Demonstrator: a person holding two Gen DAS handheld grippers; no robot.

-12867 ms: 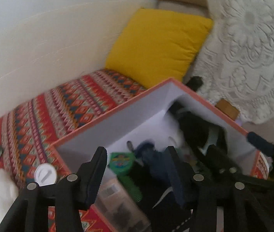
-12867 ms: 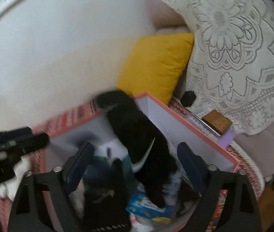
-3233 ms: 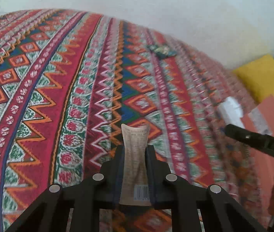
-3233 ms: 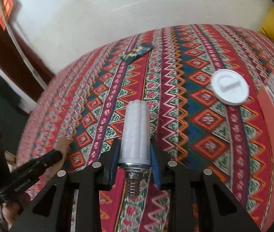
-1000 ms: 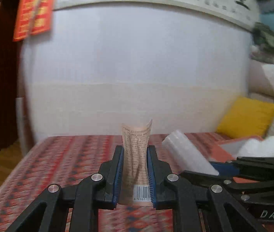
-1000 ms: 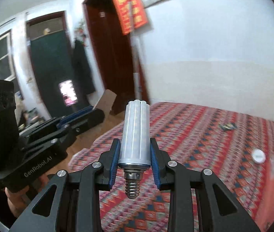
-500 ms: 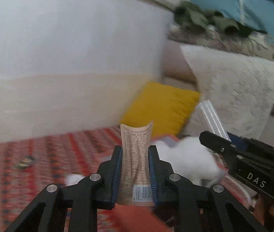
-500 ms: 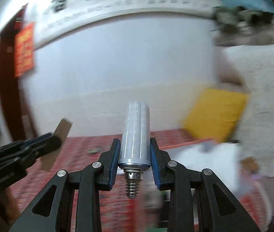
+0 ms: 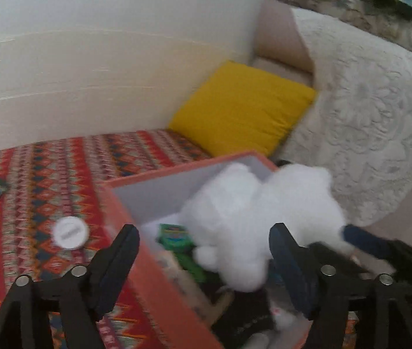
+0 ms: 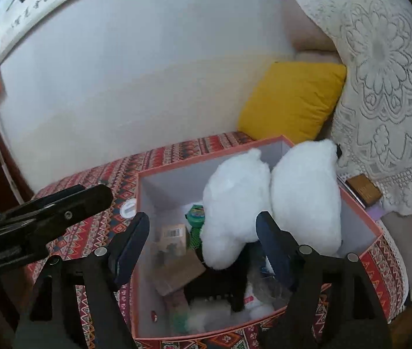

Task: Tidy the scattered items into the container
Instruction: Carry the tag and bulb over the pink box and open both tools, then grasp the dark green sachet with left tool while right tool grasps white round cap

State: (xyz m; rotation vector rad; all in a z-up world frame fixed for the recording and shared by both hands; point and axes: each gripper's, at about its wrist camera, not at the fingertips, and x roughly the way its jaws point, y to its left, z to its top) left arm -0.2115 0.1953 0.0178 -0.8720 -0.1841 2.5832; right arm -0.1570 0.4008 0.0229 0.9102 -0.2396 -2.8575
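Left gripper (image 9: 203,257) and right gripper (image 10: 203,247): both spread wide, empty, over box (image 10: 145,226). White lid (image 9: 71,232) at 9 o'clock of box: light, rigid, flat; take by edge.

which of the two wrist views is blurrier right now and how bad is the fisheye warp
Left wrist view: plainly softer, with motion smear on the white plush, the orange box rim and the round white lid. Right wrist view: sharper, the lace cover pattern reads clearly, but the warp is stronger, with the wall bowed and dark corners. Both tools, left and right, look open.
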